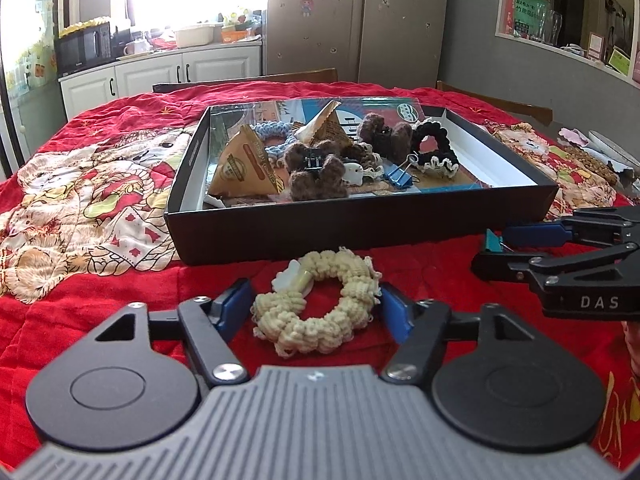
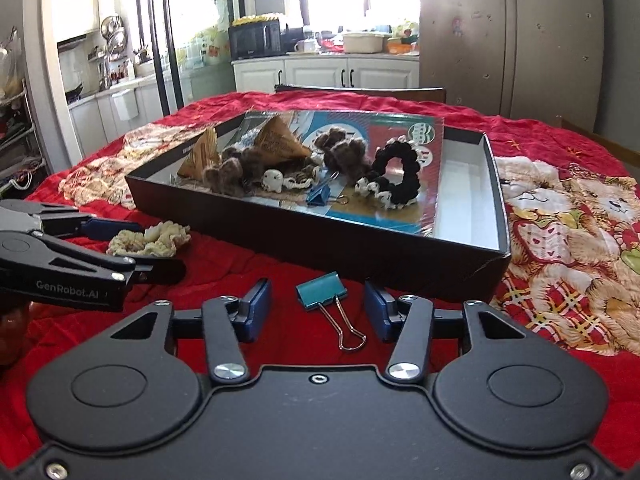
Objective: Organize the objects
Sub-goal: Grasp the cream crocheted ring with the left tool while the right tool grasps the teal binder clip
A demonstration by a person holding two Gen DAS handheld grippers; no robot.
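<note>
Left wrist view: the left gripper, jaws open, straddles a cream scrunchie lying just before the black box, which already holds several things.

Right wrist view: the right gripper, jaws open, brackets a teal binder clip beside that box; judging by this, two pieces remain outside.

A cream crocheted scrunchie is laid flat on the red cloth just before the black box. A teal binder clip is seen nearby, handles folded back. Brown and black scrunchies and a blue clip are held inside the box.
</note>
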